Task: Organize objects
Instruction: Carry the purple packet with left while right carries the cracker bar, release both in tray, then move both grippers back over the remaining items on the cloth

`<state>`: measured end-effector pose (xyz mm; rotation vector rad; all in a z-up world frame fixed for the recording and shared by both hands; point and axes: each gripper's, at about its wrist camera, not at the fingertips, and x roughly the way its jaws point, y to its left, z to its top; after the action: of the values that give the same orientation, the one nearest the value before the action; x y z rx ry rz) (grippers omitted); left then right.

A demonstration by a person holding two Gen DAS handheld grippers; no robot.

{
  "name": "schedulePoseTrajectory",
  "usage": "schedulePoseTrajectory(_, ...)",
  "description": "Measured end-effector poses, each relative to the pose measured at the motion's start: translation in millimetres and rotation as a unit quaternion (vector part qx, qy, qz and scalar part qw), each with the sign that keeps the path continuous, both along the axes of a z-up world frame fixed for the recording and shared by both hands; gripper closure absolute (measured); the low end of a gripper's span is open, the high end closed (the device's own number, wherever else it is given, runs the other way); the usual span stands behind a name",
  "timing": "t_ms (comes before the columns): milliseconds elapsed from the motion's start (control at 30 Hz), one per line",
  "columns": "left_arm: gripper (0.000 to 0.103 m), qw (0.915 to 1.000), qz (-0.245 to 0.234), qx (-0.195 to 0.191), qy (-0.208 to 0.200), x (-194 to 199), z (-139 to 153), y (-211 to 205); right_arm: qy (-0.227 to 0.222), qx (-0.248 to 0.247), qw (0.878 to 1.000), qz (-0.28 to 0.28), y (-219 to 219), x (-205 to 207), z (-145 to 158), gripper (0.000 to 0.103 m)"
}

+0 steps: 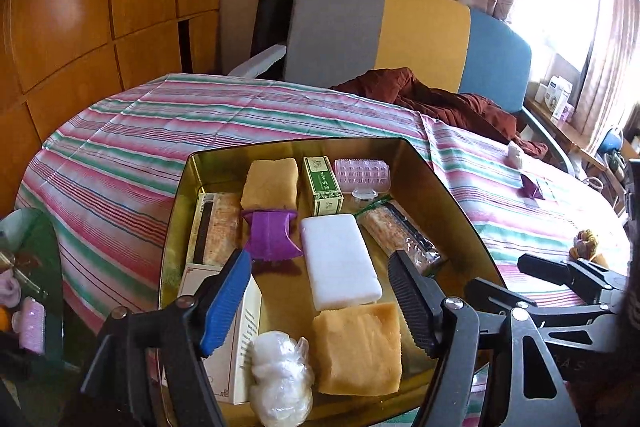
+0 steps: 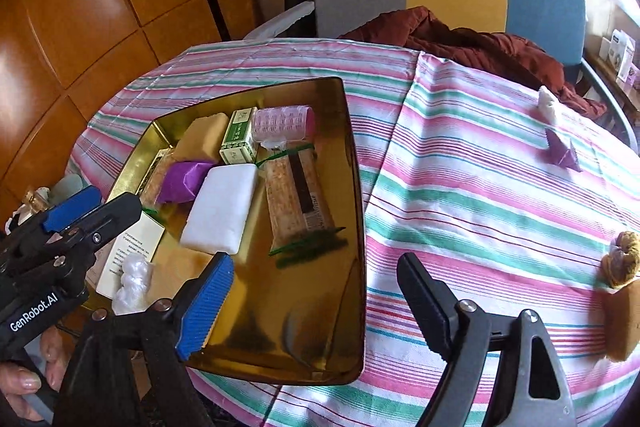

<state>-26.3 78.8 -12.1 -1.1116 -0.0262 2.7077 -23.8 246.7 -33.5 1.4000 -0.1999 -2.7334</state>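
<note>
Left claw (image 1: 324, 303) is seen nearest the lens, jaws spread wide, nothing between the pads, hung over the near end of the gold tin tray (image 1: 460, 195). Right claw (image 2: 316, 307) is likewise held wide and empty, over the tray's near right rim and the striped surface (image 2: 480, 187). Most items are already placed in the tray: white foam block (image 1: 340, 263), two yellow sponges, near one (image 1: 358, 347), purple paper piece (image 1: 272, 239), green box (image 1: 322, 185), pink hair roller (image 1: 362, 173), wrapped snack bars, plastic-wrapped white lump (image 1: 280, 379). Left out on the surface, far right: white lump (image 2: 549, 105), purple paper piece (image 2: 562, 151); near right: brown knot-like thing (image 2: 624, 259), yellow sponge (image 2: 624, 319). Task is judged well advanced; about four strays remain.
</note>
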Motion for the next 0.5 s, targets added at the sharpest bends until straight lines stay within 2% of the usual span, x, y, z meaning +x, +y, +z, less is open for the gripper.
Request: schedulePoseTrajectory(500,0.031,0.9999,-0.009,-0.011,-0.003,4,-1,8,0.02,-0.002,1.0,-0.023,13,8,8,0.018)
